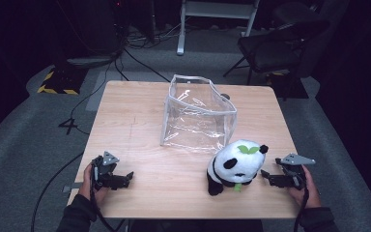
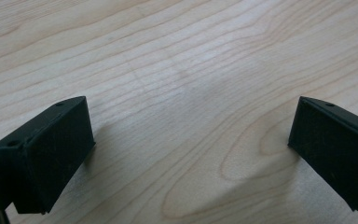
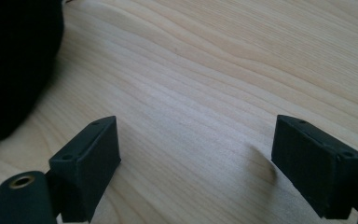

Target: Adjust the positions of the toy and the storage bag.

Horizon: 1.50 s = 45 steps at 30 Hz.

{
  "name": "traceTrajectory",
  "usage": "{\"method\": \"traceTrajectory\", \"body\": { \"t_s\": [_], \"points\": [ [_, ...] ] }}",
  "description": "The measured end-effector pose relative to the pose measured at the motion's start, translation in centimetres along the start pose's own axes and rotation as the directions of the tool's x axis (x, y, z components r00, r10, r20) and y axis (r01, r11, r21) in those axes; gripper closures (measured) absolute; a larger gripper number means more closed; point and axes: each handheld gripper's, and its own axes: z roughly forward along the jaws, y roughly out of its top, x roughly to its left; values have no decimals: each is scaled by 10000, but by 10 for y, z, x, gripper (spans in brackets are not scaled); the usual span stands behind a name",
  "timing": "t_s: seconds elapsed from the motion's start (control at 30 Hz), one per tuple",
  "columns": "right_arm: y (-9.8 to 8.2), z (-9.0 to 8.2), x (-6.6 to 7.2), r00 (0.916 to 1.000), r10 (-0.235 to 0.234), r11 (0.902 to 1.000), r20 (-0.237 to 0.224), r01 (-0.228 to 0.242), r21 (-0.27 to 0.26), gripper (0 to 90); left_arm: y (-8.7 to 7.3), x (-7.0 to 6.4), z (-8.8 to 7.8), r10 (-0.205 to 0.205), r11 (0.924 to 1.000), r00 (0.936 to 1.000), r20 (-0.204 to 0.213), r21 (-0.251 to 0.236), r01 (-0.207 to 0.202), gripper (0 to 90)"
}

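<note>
A black-and-white panda plush (image 1: 235,166) with a green leaf on its head sits near the table's front right. Behind it stands a clear plastic bag (image 1: 197,114) with a white rim, open at the top. My left gripper (image 1: 128,177) rests low at the front left, open, its jaws wide apart over bare wood (image 2: 191,130). My right gripper (image 1: 264,176) lies just right of the panda, open and pointing toward it, nothing between its jaws. In the right gripper view a black part of the plush (image 3: 14,60) shows at the upper left.
The light wooden table (image 1: 140,121) has bare room on its left half. A black chair (image 1: 280,46) and a white frame (image 1: 217,14) stand beyond the far edge. Cables run over the grey floor at left.
</note>
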Motion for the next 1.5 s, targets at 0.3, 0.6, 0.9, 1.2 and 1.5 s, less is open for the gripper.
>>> {"method": "traceTrajectory", "body": {
  "t_s": [0.3, 0.6, 0.9, 1.2, 1.5],
  "points": [
    [-2, -2, 0, 9976, -408, 9992, -551, 407, -24, 154, 0, 0, 0, 58, 10000, 10000, 26, 6, -58, 1],
    [-3, -4, -1, 9978, -371, 9993, -545, 371, -15, 172, -1, 0, -1, 85, 10000, 9999, 77, 3, -85, 1],
    [-4, -11, 3, 9981, -333, 9994, -517, 329, -95, 196, -1, 0, -1, 35, 10000, 10000, 80, 13, -35, 1],
    [6, -25, 15, 9941, -497, 9971, -961, 439, -621, 195, -1, 0, -1, 35, 10000, 10000, 76, 9, -35, 1],
    [16, -31, 37, 9795, -1049, 9918, -1719, 905, -898, 183, -1, 0, -1, 56, 10000, 9999, 88, 19, -56, 1]
  ]
}}
